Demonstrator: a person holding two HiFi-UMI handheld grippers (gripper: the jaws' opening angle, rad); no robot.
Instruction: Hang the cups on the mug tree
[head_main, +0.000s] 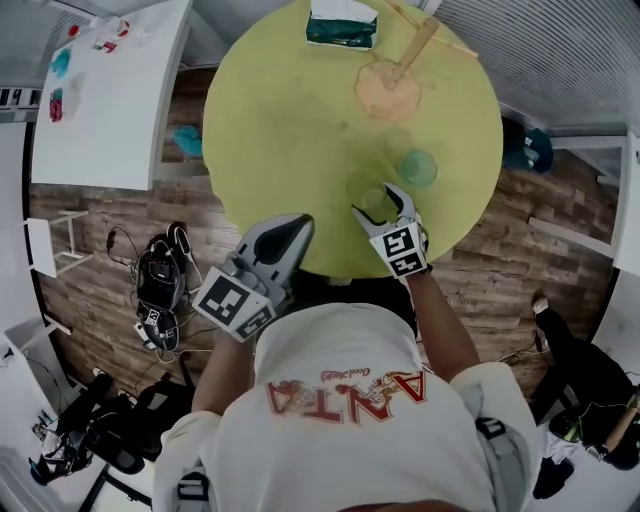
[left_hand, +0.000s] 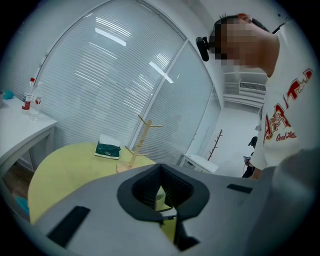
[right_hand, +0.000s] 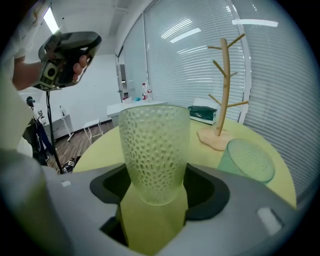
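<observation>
Gripping dimpled cup (right_hand: 156, 150) upright, mouth up: right gripper (right_hand: 156, 196).

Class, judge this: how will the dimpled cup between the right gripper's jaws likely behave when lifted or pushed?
The dimpled cup looks rigid and see-through, so it probably keeps its shape but might crack if dropped. Its bumpy wall likely gives the right gripper some bite. Tall and narrowing toward its base, it may tip when pushed.
</observation>
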